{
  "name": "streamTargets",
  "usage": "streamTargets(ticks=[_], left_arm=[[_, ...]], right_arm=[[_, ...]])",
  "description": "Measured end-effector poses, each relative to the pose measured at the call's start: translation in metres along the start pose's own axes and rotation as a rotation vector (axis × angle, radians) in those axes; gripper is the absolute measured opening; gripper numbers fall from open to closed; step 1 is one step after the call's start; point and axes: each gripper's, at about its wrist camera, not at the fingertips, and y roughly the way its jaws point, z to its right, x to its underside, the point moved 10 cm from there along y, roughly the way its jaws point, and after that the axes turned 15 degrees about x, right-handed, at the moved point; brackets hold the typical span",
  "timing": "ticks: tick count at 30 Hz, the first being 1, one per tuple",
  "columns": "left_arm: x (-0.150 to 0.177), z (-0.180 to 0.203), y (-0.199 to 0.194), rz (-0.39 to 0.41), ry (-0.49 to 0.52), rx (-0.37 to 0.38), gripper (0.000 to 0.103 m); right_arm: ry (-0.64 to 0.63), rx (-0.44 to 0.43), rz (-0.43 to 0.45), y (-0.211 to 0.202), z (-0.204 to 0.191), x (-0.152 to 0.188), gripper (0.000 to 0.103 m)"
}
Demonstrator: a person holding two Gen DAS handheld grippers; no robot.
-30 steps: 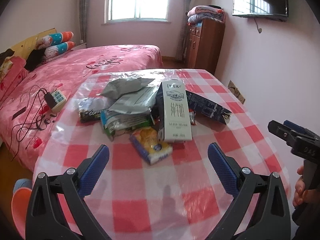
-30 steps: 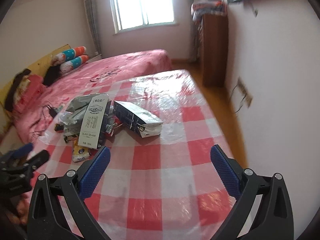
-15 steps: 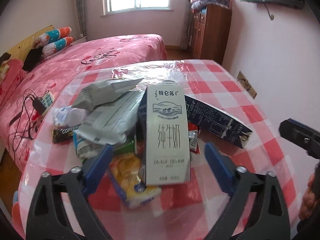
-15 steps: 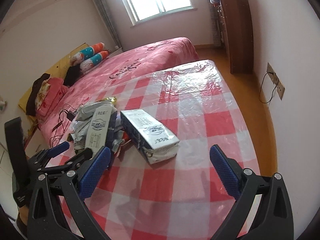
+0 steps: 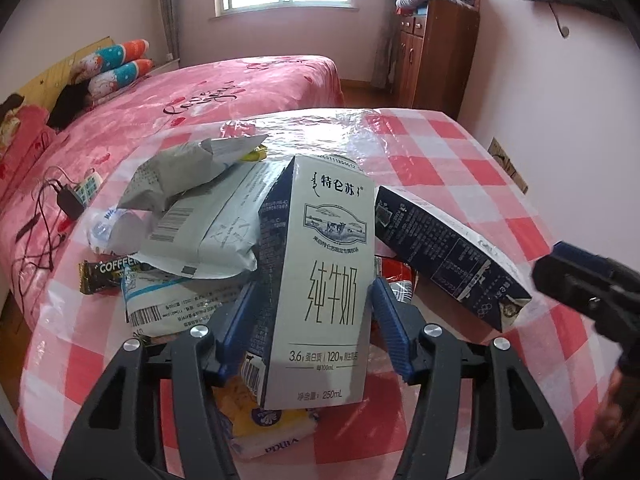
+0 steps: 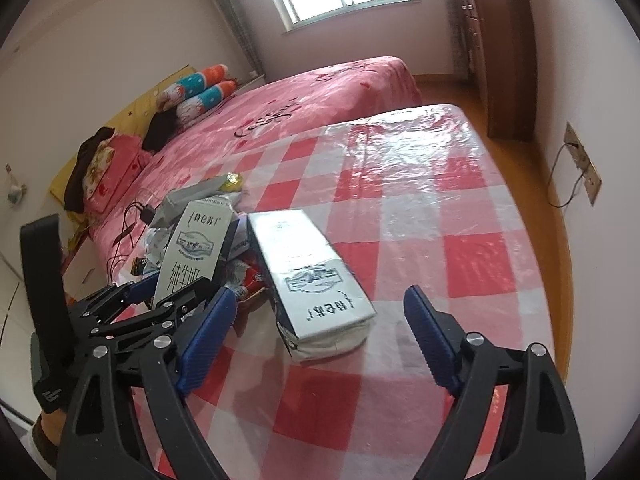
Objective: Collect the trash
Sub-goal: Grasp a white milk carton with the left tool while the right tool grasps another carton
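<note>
A pile of trash lies on a red-checked table [image 5: 460, 160]. My left gripper [image 5: 316, 320] is shut on a white milk carton [image 5: 324, 276], one blue pad on each side; the carton also shows in the right wrist view [image 6: 192, 256]. A second carton [image 5: 444, 248] with a dark blue side lies on its side to the right. My right gripper [image 6: 316, 340] is open, its jaws on either side of the near end of that carton [image 6: 316, 288]. Grey mailer bags [image 5: 200, 216], a coffee sachet [image 5: 108, 272] and a yellow tissue pack [image 5: 268, 428] lie in the pile.
A pink bed [image 5: 200, 100] stands beyond the table's left and far edges, with a charger and cables [image 5: 68, 200] on it. A wooden cabinet [image 5: 436, 52] stands by the right wall. A wall socket [image 6: 580, 160] is to the right of the table.
My left gripper moved forward into the pile and closed on the white milk carton. My right gripper moved forward and left, up to the second carton, staying open.
</note>
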Motion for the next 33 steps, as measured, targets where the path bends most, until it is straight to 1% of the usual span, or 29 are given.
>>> streamTargets(ticks=[2, 3, 4, 6, 8, 9, 10, 11, 12, 13, 14, 16, 17, 19, 21, 23, 26, 30, 31, 32, 33], left_arm=[[-0.001, -0.002, -0.004, 0.018, -0.023, 0.015, 0.051], [-0.001, -0.002, -0.008, 0.027, -0.033, 0.025, 0.043], [-0.002, -0.003, -0.010, 0.029, -0.041, 0.033, 0.038], [-0.002, -0.005, -0.013, 0.026, -0.066, 0.061, 0.036], [0.000, -0.007, -0.013, 0.014, -0.088, 0.081, 0.036], [0.001, -0.007, -0.014, 0.011, -0.091, 0.089, 0.036], [0.002, -0.007, -0.014, 0.006, -0.095, 0.099, 0.036], [0.004, -0.006, -0.015, -0.001, -0.099, 0.110, 0.036], [0.005, -0.005, -0.015, -0.007, -0.101, 0.120, 0.040], [0.007, -0.003, -0.015, -0.018, -0.097, 0.128, 0.048], [0.008, 0.001, -0.014, -0.027, -0.082, 0.134, 0.053], [0.008, 0.006, -0.013, -0.029, -0.041, 0.118, 0.064], [0.009, 0.009, -0.012, -0.030, -0.014, 0.100, 0.066], [0.010, 0.009, -0.006, -0.045, 0.010, 0.073, 0.067], [0.012, 0.003, 0.002, -0.063, 0.014, 0.035, 0.067], [0.013, -0.003, 0.005, -0.067, 0.008, 0.025, 0.065], [0.016, -0.008, 0.005, -0.060, -0.021, 0.043, 0.063], [0.020, -0.009, 0.000, -0.049, -0.057, 0.065, 0.063], [0.021, -0.009, -0.002, -0.045, -0.068, 0.073, 0.063], [0.022, -0.010, -0.005, -0.041, -0.076, 0.079, 0.063], [0.024, -0.011, -0.009, -0.035, -0.084, 0.087, 0.063]], right_arm=[[0.006, -0.004, -0.002, 0.002, -0.002, 0.000, 0.085], [0.010, -0.008, -0.005, 0.003, -0.004, -0.001, 0.085], [0.011, -0.014, -0.010, 0.004, -0.005, -0.001, 0.085], [-0.001, -0.007, -0.016, 0.007, -0.008, -0.001, 0.086], [-0.030, 0.030, -0.015, 0.014, -0.010, -0.002, 0.089], [-0.050, 0.057, -0.012, 0.018, -0.010, -0.002, 0.089], [-0.057, 0.065, -0.014, 0.022, -0.010, -0.002, 0.089], [-0.061, 0.066, -0.022, 0.026, -0.011, -0.002, 0.089], [-0.062, 0.064, -0.036, 0.031, -0.011, -0.001, 0.089], [-0.062, 0.066, -0.043, 0.035, -0.011, -0.001, 0.089], [-0.063, 0.068, -0.052, 0.040, -0.012, 0.001, 0.089], [-0.060, 0.057, -0.071, 0.047, -0.013, 0.004, 0.089], [-0.057, 0.050, -0.080, 0.049, -0.013, 0.007, 0.089], [-0.047, 0.042, -0.094, 0.053, -0.012, 0.012, 0.089], [-0.033, 0.033, -0.100, 0.055, -0.012, 0.014, 0.089], [-0.018, 0.023, -0.098, 0.054, -0.009, 0.016, 0.086], [-0.022, 0.021, -0.099, 0.052, -0.009, 0.017, 0.081], [-0.044, 0.024, -0.088, 0.049, -0.014, 0.020, 0.080], [-0.042, 0.021, -0.084, 0.048, -0.015, 0.023, 0.076], [-0.043, 0.028, -0.080, 0.047, -0.015, 0.023, 0.068], [-0.042, 0.033, -0.076, 0.046, -0.015, 0.024, 0.066]])
